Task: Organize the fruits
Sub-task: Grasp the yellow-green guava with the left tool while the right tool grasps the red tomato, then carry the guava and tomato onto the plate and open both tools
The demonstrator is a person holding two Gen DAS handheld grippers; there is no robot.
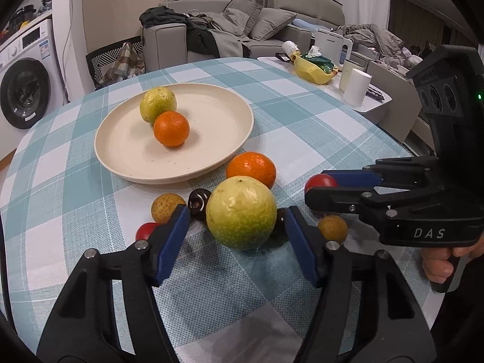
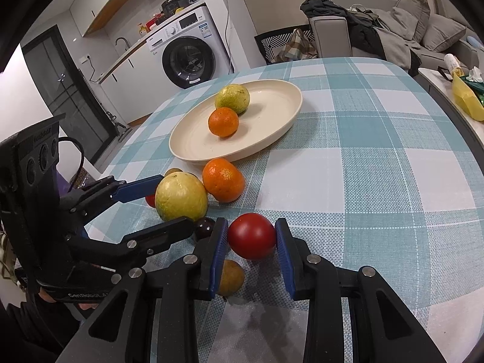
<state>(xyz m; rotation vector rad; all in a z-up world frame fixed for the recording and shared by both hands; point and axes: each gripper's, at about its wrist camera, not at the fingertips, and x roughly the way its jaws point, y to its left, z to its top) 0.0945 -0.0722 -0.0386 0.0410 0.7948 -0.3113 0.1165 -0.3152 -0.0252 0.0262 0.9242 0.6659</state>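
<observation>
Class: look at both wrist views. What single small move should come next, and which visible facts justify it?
Probably lift the right gripper slightly: its pads already press both sides of the red tomato, still on the tablecloth. The plate has room beside its two fruits. The left gripper only straddles the yellow-green fruit.

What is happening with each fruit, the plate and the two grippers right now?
Plate: on the table, holds two fruits.
Small orange: on the plate, touching the green-yellow fruit.
Big yellow fruit: on the table, between the left gripper pads.
Red tomato: squeezed by the right gripper.
Second orange: loose on the table.
</observation>
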